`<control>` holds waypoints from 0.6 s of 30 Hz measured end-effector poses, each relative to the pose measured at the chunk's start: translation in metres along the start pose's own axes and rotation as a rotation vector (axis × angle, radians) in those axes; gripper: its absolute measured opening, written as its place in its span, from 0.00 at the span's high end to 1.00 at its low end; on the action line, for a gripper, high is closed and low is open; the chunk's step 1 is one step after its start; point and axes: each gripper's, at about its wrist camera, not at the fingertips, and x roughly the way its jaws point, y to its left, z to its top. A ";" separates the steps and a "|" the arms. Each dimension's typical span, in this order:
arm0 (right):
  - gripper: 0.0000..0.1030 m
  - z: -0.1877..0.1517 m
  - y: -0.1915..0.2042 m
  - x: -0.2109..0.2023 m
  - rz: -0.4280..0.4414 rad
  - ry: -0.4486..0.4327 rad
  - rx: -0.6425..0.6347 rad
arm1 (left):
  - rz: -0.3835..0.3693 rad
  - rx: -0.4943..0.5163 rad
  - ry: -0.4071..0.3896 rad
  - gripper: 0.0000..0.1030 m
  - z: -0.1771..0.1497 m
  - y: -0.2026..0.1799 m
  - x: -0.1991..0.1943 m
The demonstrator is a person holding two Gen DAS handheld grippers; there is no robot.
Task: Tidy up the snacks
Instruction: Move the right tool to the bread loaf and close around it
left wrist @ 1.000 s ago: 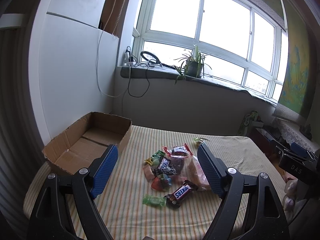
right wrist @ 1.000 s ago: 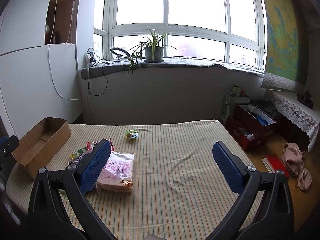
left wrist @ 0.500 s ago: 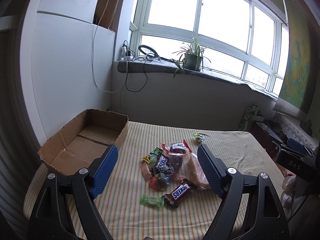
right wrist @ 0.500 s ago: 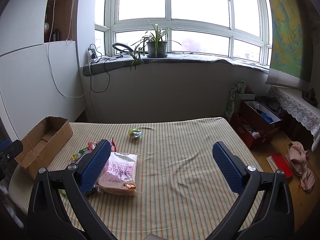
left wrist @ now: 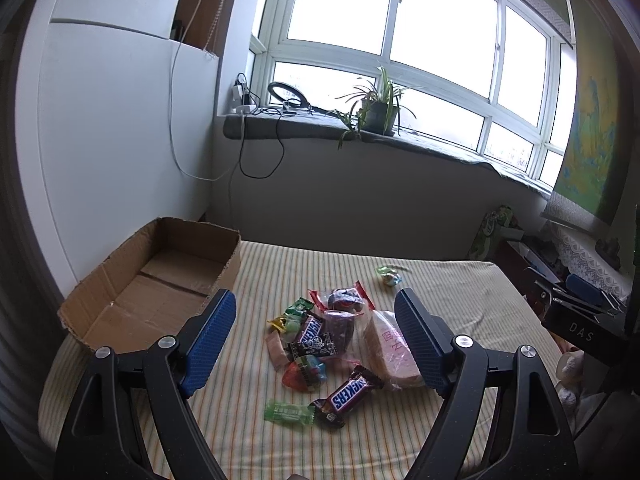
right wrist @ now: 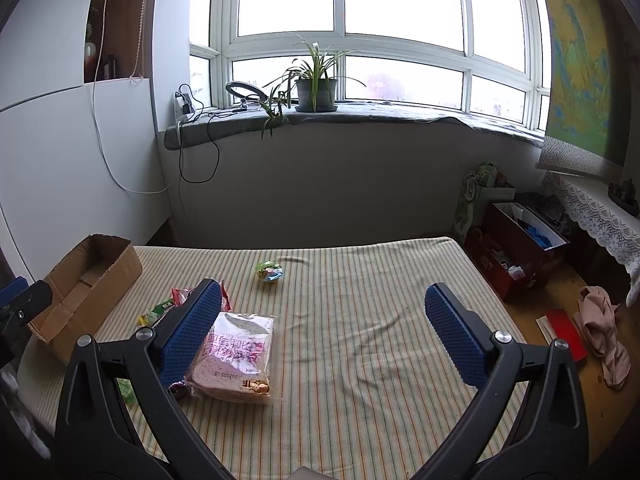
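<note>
Snacks (left wrist: 320, 340) lie in a loose heap on the striped cloth (right wrist: 360, 340), to the right of the cardboard box (left wrist: 160, 280) and clear of it. Nearest the box are small green and yellow sweets (left wrist: 294, 314); farther from it come two chocolate bars, one (left wrist: 349, 390) at the near edge of the heap and one (left wrist: 310, 330) in its middle, a red-edged packet (left wrist: 342, 300) and a bagged slice of bread (right wrist: 236, 354) on the side away from the box. A green wrapper (left wrist: 289, 413) touches the near bar's end. One small wrapped sweet (right wrist: 269, 272) sits apart, beyond the heap. Several wrappers overlap, so their print is hard to read. The box stands open at the cloth's left edge, its near flap cut off in the right view. The left gripper (left wrist: 316, 340) hangs over the heap, jaws spread wide, grasping nothing. The right gripper (right wrist: 320, 340) is likewise spread and bare; its left finger (right wrist: 192, 332) hides part of the heap and the bread's edge. A potted plant (right wrist: 316, 84) stands on the sill behind.
</note>
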 end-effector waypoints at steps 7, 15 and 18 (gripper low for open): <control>0.00 -0.009 -0.005 0.027 0.037 0.060 -0.019 | -0.009 -0.019 0.061 0.21 -0.007 0.003 0.019; 0.00 -0.030 -0.022 0.072 0.177 0.189 0.010 | -0.028 -0.011 0.145 0.21 -0.022 -0.001 0.044; 0.00 -0.039 -0.026 0.085 0.251 0.243 0.042 | -0.062 -0.020 0.185 0.21 -0.027 -0.004 0.054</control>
